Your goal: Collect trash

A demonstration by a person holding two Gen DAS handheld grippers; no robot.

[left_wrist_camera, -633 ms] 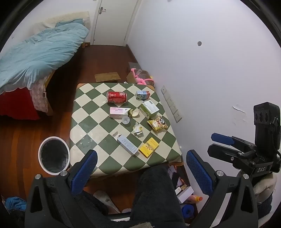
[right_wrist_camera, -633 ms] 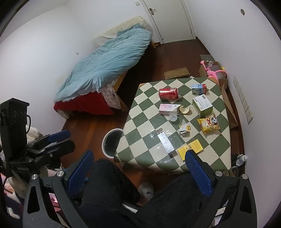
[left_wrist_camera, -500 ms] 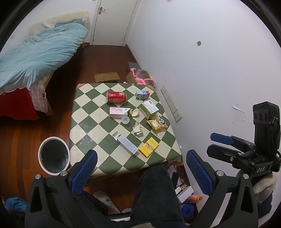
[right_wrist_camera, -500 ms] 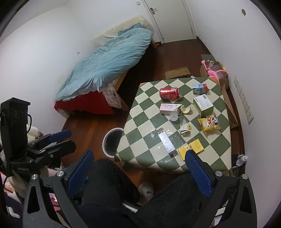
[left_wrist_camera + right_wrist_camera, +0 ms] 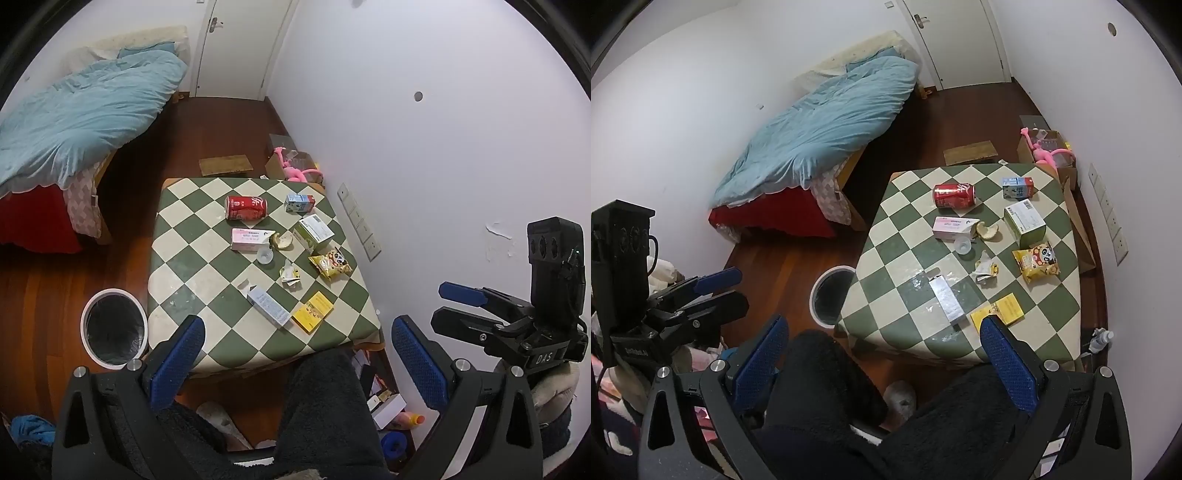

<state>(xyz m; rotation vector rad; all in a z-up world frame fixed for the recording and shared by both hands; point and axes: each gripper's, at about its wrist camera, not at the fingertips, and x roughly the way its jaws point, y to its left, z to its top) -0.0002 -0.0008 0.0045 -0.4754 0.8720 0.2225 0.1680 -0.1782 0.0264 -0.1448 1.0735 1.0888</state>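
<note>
Left tool (image 5: 295, 354) and right tool (image 5: 886, 354): both fully spread, nothing held, above the near edge of the checkered tabletop (image 5: 177, 266). Near edge: grey box (image 5: 269, 306) and yellow packet (image 5: 312, 312). Centre: crumpled wrapper (image 5: 290, 275), snack bag (image 5: 330, 263), pink box (image 5: 251, 239). Far edge: red can (image 5: 246, 207), small carton (image 5: 300, 204). The bin (image 5: 113, 328) stands on the floor beside the tabletop's near left corner.

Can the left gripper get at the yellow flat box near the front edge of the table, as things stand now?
Probably yes. The left gripper is open and empty, the yellow flat box lies uncovered near the checkered table edge, only a white-blue carton beside it. It must first come down.
</note>
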